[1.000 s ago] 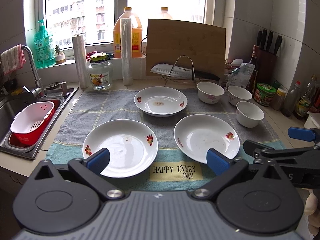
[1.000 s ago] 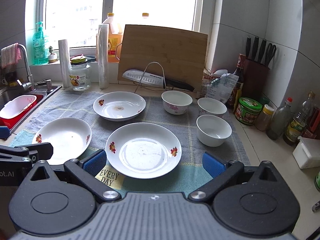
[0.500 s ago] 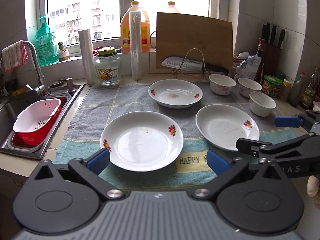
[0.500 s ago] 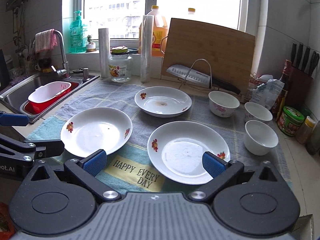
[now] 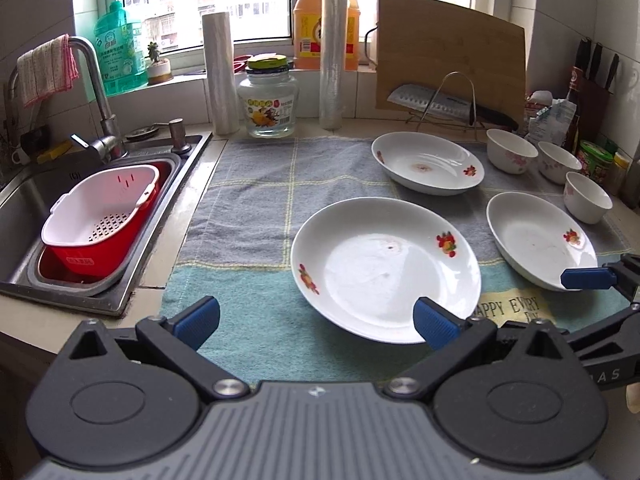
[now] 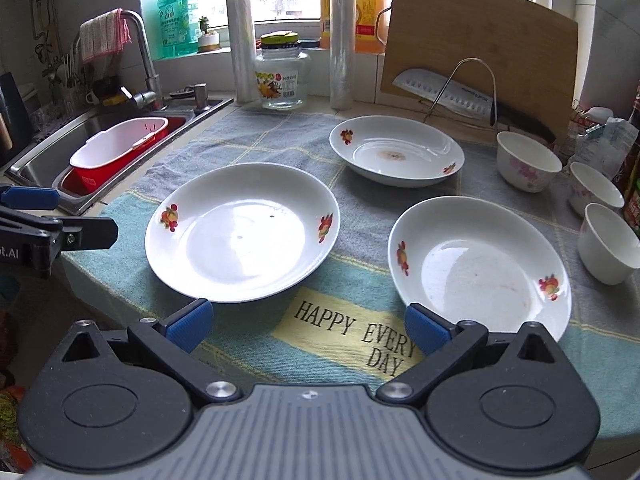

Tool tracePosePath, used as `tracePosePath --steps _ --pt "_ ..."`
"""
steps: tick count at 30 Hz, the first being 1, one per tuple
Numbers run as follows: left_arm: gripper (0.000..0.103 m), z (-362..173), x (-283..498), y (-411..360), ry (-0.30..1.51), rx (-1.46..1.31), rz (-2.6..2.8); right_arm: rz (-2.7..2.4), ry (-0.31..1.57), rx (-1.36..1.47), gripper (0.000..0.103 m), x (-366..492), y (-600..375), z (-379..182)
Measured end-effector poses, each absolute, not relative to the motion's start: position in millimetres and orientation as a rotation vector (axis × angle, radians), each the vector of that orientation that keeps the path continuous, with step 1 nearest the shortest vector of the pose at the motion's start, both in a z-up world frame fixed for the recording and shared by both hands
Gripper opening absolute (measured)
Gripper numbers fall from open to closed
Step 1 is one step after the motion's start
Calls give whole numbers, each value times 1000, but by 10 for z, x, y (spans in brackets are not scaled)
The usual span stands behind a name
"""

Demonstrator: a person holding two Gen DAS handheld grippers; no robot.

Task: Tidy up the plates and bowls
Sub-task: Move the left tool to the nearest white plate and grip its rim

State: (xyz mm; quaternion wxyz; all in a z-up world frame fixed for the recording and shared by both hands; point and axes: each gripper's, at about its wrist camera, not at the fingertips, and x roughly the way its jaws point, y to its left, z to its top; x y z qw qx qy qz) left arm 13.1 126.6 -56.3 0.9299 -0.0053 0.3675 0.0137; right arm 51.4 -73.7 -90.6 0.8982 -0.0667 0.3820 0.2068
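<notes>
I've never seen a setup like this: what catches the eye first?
Three white plates lie on a towel reading HAPPY EVERY DAY, with three small bowls at the right. At the left, a red basket sits in the sink.

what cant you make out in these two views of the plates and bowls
- Near rim of the front right plate: right wrist view, behind the right tongs.
- Near rim of the front left plate: left wrist view, partly behind the left tongs.
- Bowl nearest the right edge: right wrist view, cut off by the frame.
- Jar label: too small to read.
</notes>
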Motion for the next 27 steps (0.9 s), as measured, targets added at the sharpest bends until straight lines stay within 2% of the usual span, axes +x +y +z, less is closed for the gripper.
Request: tracePosePath --steps 12,27 --pt "102 -701 383 1655 809 -43 38 515 848 -212 103 706 -251 -1333" --pt "102 -807 974 1760 881 6 -137 518 774 -230 103 816 -76 -1493"
